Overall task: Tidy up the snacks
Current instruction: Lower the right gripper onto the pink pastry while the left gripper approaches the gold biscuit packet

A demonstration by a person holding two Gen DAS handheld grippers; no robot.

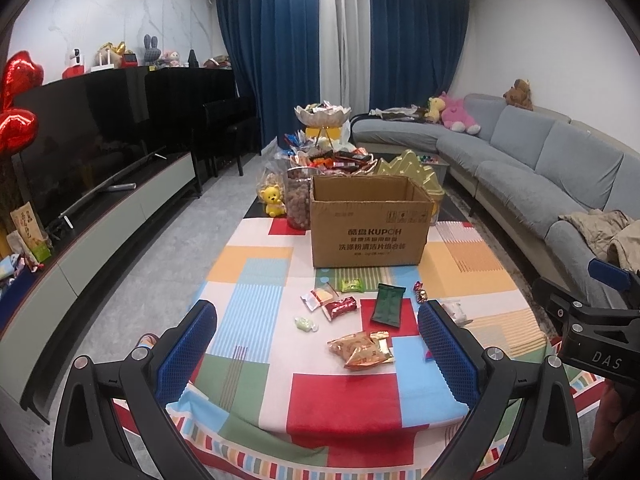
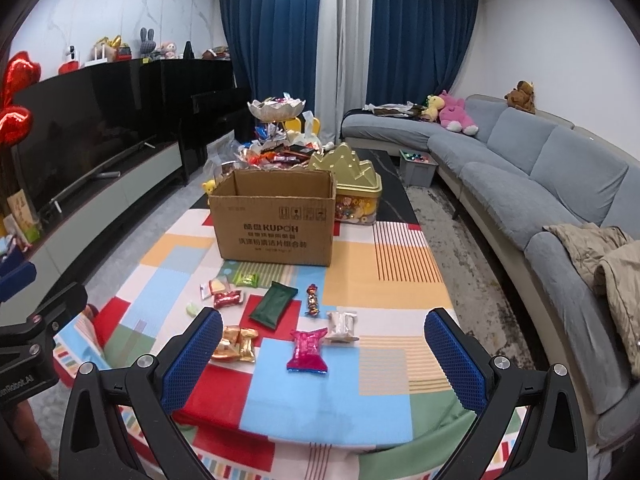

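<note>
Hiding the pink packet (image 2: pixel 307 350), the right finger (image 1: pixel 442 336) spreads wide like both pairs.

Loose snack packets are lying flat ahead of the right gripper (image 2: pixel 322 354): pink packet (image 2: pixel 307 351) nearest, dark green pouch (image 2: pixel 273 305) farther, open cardboard box (image 2: pixel 275 222) standing beyond.

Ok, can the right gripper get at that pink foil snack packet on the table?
Probably yes. The pink foil snack packet lies flat on the patchwork tablecloth, apart from its neighbours, ahead of the right gripper, whose jaws stand wide open and empty.
</note>
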